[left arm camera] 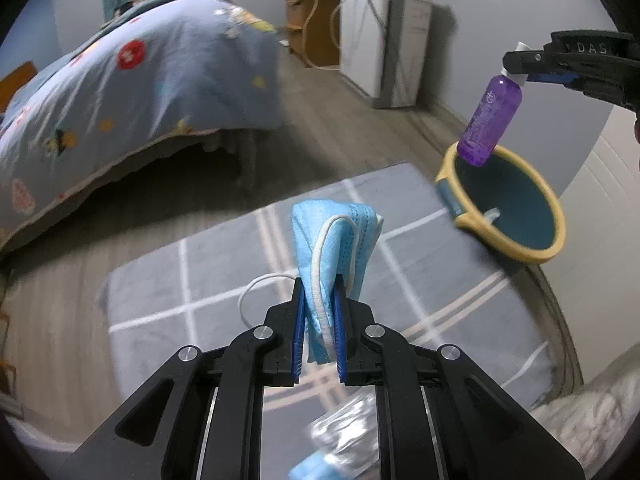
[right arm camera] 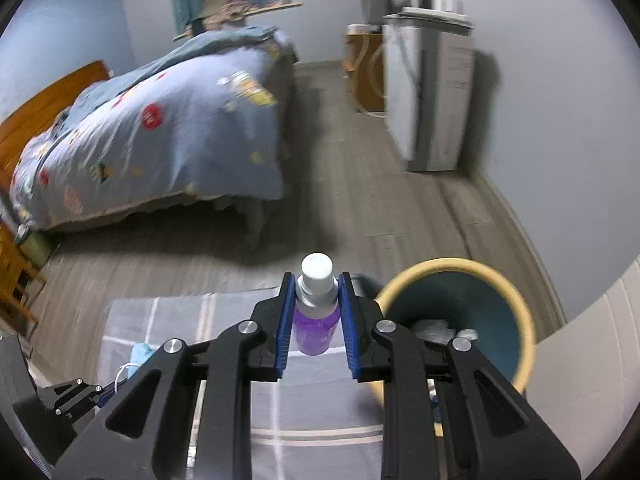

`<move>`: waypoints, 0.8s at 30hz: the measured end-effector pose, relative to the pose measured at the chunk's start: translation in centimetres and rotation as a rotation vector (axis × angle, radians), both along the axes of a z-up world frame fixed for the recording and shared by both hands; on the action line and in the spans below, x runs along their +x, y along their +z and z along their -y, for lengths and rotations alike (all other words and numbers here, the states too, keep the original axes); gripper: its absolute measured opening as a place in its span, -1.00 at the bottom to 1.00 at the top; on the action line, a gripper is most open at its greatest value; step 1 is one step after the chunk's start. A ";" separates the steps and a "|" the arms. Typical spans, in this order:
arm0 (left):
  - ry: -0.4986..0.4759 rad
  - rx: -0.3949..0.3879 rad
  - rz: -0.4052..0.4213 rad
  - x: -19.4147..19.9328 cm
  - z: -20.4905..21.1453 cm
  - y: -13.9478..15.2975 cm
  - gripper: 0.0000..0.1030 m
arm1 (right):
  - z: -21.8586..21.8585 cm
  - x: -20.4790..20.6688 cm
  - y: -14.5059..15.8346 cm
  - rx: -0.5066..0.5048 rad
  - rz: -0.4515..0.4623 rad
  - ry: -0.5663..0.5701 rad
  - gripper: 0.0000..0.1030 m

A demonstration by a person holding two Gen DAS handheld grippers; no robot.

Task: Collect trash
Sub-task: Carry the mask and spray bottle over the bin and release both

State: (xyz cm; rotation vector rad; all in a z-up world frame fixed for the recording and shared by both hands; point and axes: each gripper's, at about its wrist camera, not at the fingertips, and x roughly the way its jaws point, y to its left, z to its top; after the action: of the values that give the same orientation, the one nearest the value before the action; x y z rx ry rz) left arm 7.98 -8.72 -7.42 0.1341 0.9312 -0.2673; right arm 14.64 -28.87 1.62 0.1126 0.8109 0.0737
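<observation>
Left wrist view. We see the left gripper (left arm camera: pixel 318 312) at lower centre, its black arms and blue pads clamped on a crumpled light-blue disposable face mask (left arm camera: pixel 334 240); a white ear loop curls out to the left of the jaws. Below the mask lies a grey rug with pale grid lines (left arm camera: pixel 224 276). At upper right the right gripper (left arm camera: pixel 516 68) enters from the frame edge, pinching the white neck of a small purple plastic bottle (left arm camera: pixel 490 120), which hangs tilted just above the near rim of a round bin, yellow outside and teal inside (left arm camera: pixel 508 208). The bin stands at the rug's right edge; a small pale item lies inside. A bed with a blue patterned quilt (left arm camera: pixel 140 92) fills the upper left. At bottom centre, something clear and blue shows, too blurred to name.

Right wrist view. The right gripper (right arm camera: pixel 318 312) sits at centre, jaws closed on the purple bottle (right arm camera: pixel 316 328) just below its white cap. The bin (right arm camera: pixel 460 312) is immediately right of the jaws, with pale crumpled items at its bottom. At lower left we catch the left gripper (right arm camera: pixel 102 394) and a scrap of the blue mask (right arm camera: pixel 142 354). The bed (right arm camera: pixel 160 140) occupies the left; a white upright appliance (right arm camera: pixel 428 96) stands at upper right.
</observation>
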 end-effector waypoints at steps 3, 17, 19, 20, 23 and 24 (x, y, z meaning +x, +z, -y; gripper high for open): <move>-0.041 -0.013 -0.002 0.9 2.7 0.1 -0.74 | 3.6 -0.2 0.3 0.013 0.003 -0.046 -0.58; -0.265 -0.032 -0.029 2.5 15.9 -1.1 -0.74 | 15.1 -0.9 -2.1 -0.055 -0.085 -0.147 -0.58; -0.285 -0.028 -0.047 3.1 17.5 -1.7 -0.74 | 16.0 -0.6 -3.3 -0.056 -0.117 -0.157 -0.58; -0.300 -0.021 -0.056 3.6 18.6 -2.1 -0.73 | 16.2 -0.5 -3.9 -0.051 -0.132 -0.159 -0.58; -0.325 0.007 -0.058 4.5 20.7 -2.8 -0.73 | 17.0 0.0 -5.7 -0.035 -0.190 -0.170 -0.58; -0.331 0.018 -0.059 4.8 21.4 -3.1 -0.73 | 17.2 0.1 -6.2 -0.031 -0.206 -0.175 -0.58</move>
State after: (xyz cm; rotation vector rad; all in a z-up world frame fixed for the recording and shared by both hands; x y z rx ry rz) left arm 12.83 -30.12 -10.48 0.2990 0.9687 -0.5712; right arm 14.73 -46.11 -4.62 0.1635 1.0040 -0.1170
